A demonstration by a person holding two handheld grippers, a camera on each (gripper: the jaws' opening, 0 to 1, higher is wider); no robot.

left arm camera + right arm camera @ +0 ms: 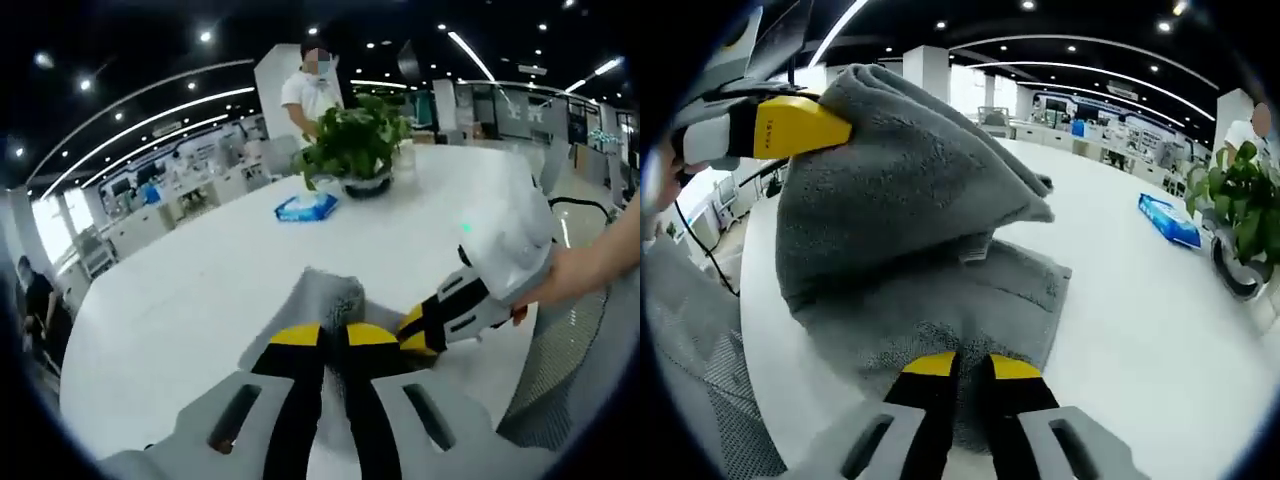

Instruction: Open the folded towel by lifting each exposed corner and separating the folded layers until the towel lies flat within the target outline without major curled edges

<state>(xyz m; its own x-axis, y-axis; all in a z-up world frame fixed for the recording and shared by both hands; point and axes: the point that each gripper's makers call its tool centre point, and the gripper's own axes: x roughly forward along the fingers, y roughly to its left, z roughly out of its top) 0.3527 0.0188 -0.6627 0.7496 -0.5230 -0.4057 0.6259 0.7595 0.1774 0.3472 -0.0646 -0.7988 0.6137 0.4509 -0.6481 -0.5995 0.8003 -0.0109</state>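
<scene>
A grey towel (930, 260) lies on the white table (1140, 340), with one part pulled up into a tent. In the right gripper view my left gripper (805, 125) comes in from the upper left, shut on the raised towel corner. My right gripper (972, 368) is closed on the towel's near edge, low at the table. In the left gripper view the towel (330, 290) runs away from my left gripper (333, 335), whose yellow tips pinch it. The right gripper (420, 330) shows at the towel's right side, held by a hand (575, 275).
A potted plant (355, 145) (1240, 210) and a blue wipes packet (305, 207) (1170, 220) sit further along the table (180, 290). A person (312, 95) stands behind the plant. Grey mesh chairs (560, 380) (700, 340) stand at the table's near edge.
</scene>
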